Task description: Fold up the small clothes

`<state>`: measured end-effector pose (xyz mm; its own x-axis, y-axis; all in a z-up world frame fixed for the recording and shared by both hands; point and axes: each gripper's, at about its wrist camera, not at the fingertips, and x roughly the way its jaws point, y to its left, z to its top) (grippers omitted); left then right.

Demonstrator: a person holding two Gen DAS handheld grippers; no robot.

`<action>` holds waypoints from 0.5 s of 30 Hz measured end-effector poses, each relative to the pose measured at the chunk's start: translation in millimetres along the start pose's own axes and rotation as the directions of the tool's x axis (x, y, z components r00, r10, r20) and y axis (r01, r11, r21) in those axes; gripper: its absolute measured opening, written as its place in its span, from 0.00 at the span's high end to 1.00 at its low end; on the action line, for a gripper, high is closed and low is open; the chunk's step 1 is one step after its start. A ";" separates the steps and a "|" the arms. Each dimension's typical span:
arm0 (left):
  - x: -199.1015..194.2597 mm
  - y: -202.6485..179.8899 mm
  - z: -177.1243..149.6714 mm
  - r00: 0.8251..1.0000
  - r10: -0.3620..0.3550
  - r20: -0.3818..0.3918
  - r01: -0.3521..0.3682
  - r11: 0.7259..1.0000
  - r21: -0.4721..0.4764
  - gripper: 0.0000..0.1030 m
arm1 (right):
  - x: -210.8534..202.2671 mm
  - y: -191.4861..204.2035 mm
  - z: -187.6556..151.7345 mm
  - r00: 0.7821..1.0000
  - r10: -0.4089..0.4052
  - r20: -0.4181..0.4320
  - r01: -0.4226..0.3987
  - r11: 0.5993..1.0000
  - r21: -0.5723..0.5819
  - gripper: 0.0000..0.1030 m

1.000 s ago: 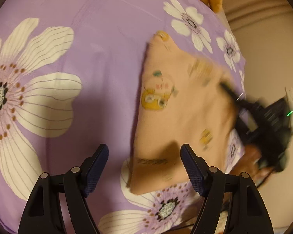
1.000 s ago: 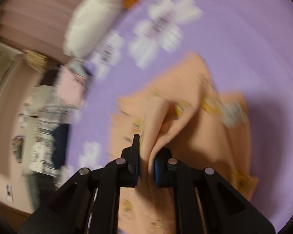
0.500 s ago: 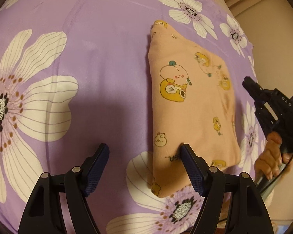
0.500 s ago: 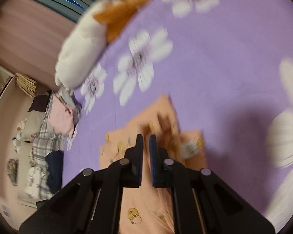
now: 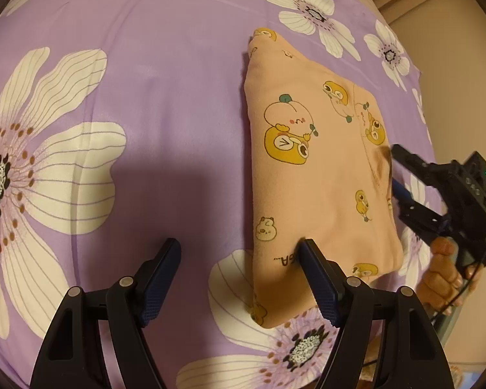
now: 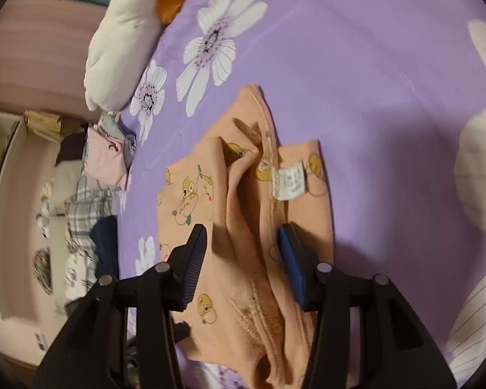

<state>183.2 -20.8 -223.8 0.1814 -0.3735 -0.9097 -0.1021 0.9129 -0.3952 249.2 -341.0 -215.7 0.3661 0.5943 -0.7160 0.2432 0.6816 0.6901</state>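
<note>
Peach cartoon-print garment (image 5: 320,175) lies folded on the purple flowered bedspread (image 5: 165,97), near the bed's edge. My left tool (image 5: 239,253) hovers released, jaws spread wide; one fingertip sits over the garment's near edge, the other over bare bedspread. My right tool (image 6: 243,243) has just been opening: its jaws now straddle a raised ridge of the fabric without pressing on it. White care label (image 6: 290,180) shows just beyond. A hand (image 5: 444,278) grips the right tool's handle. White plush toy (image 6: 120,52) lies at the far edge.
</note>
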 end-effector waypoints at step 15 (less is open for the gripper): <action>4.6 -10.0 -2.3 0.999 0.045 -0.001 -0.045 0.999 0.026 0.27 | 5.2 6.0 -6.5 1.000 0.025 -0.016 -0.025 1.000 -0.010 0.54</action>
<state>182.8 -32.1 -224.4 0.1761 -0.3324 -0.9266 -0.0851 0.9326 -0.3507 246.8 -331.1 -216.0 0.3579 0.6180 -0.7000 0.2250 0.6705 0.7070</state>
